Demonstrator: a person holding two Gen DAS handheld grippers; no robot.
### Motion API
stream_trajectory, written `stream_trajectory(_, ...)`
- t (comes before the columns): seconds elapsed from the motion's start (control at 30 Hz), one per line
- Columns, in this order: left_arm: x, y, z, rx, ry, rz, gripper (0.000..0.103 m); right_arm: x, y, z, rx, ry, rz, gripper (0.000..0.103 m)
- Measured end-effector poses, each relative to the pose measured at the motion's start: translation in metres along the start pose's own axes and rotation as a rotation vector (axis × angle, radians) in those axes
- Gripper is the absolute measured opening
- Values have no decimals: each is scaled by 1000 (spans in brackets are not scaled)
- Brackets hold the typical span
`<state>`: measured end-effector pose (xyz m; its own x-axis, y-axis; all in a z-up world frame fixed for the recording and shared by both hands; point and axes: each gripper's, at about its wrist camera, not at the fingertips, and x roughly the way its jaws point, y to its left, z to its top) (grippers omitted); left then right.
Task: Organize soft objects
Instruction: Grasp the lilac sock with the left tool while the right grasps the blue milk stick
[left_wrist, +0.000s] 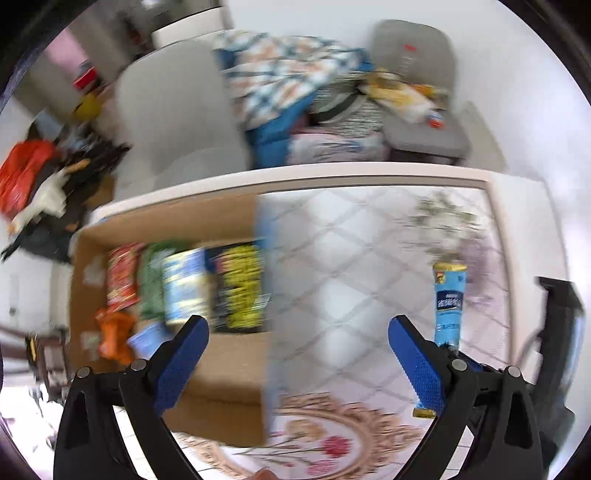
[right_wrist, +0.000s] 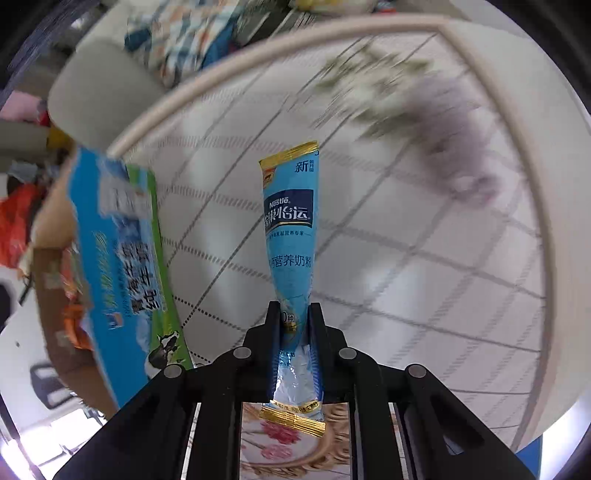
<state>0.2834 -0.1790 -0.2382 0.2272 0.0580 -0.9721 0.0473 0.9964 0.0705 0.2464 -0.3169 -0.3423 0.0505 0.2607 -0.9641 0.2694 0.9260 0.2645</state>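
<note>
My right gripper is shut on a light-blue Nestle milk powder sachet with gold ends, held above the table and pinched near its lower part. The same sachet shows at the right of the left wrist view, with the right gripper's dark body beside it. My left gripper is open and empty, its blue pads wide apart, over the right wall of a cardboard box. The box holds several snack packets. The box's printed flap stands at the left in the right wrist view.
The box stands on a white table with a grid-patterned top. A floral mat lies near the table's front. Behind the table are grey chairs and a pile of cloths. Clutter and an orange bag lie at far left.
</note>
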Motion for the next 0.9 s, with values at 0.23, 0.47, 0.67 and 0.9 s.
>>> stream_trajectory(0.23, 49, -116, 27, 115, 137, -186, 100, -72, -102, 33, 107, -114, -38, 15)
stream_trajectory(0.47, 120, -190, 44, 136, 306, -278, 92, -70, -195, 64, 225, -120, -112, 15)
stream_trajectory(0.67, 161, -213, 66, 76, 366, -266, 92, -44, -233, 74, 292, -84, -92, 15)
stream_trajectory(0.9, 195, -241, 70, 157, 410, -198, 81, -30, -231, 83, 292, -79, -85, 15)
